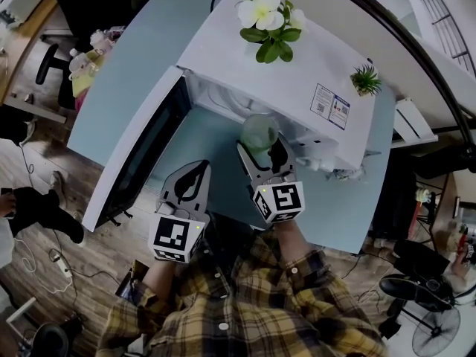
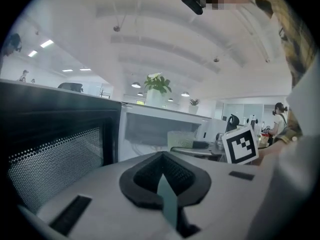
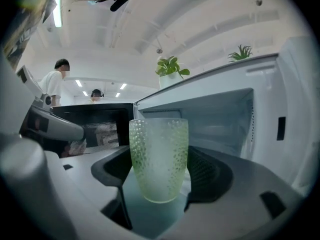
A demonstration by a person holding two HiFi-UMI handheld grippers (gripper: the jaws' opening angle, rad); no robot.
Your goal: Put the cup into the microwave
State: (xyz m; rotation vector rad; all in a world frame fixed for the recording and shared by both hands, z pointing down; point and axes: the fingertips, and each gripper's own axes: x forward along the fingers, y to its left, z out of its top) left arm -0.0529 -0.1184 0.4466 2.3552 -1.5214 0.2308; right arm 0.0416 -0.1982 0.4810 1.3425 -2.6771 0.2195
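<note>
A frosted green dimpled cup (image 1: pixel 259 132) stands upright between the pads of my right gripper (image 1: pixel 260 147), which is shut on it. It hangs just in front of the open cavity of the white microwave (image 1: pixel 260 73). In the right gripper view the cup (image 3: pixel 159 159) fills the gap of the right gripper (image 3: pixel 160 176), with the microwave cavity (image 3: pixel 220 119) right behind it. The microwave door (image 1: pixel 137 155) is swung wide open to the left. My left gripper (image 1: pixel 197 171) is shut and empty, low beside the right one; in its own view the left gripper (image 2: pixel 163 179) faces the door (image 2: pixel 50 149).
The microwave sits on a pale blue table (image 1: pixel 123 80). A white-flowered plant (image 1: pixel 266 17) and a small green plant (image 1: pixel 365 79) stand on the microwave's top. Someone's dark shoes (image 1: pixel 44 210) and cables lie on the wooden floor at left; a fan (image 1: pixel 435 332) stands at lower right.
</note>
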